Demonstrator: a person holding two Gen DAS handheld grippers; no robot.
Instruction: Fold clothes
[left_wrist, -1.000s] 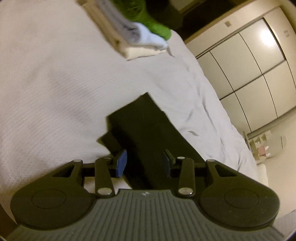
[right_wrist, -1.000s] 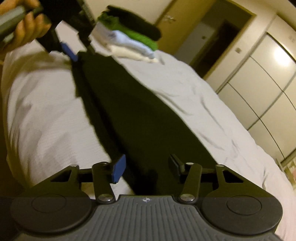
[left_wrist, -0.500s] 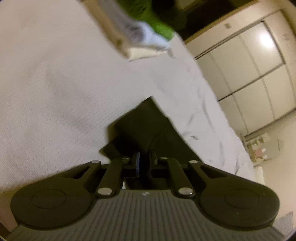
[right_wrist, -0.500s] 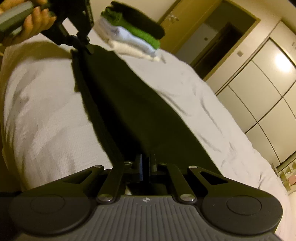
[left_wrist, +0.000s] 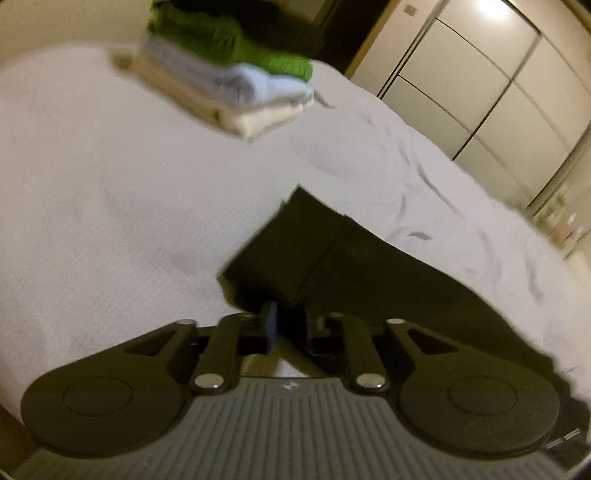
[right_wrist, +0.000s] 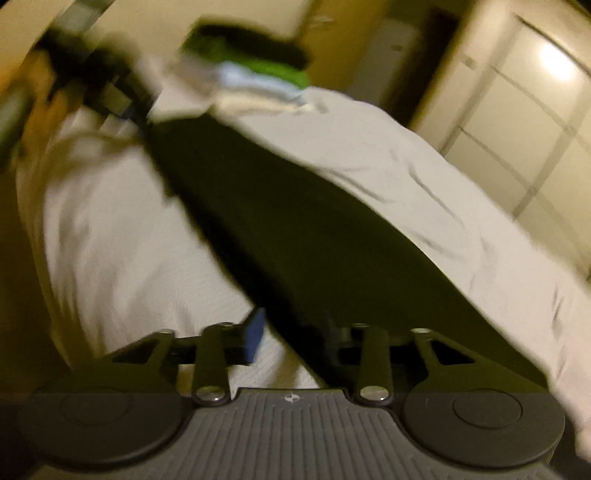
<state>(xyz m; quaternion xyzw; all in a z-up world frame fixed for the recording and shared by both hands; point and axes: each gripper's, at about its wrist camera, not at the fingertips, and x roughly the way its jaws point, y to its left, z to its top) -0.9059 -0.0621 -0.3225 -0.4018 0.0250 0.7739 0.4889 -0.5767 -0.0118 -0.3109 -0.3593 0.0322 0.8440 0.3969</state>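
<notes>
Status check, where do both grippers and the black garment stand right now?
Left gripper partly open, black garment between its fingers. Right gripper open at the garment's other end. Folded stack sits clear, farther up the bed.

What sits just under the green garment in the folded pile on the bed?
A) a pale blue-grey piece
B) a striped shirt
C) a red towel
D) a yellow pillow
A: in the left wrist view, the pile of folded clothes shows a pale blue-grey piece directly beneath the green garment, with a cream one at the bottom, resting on the white bed.
</notes>
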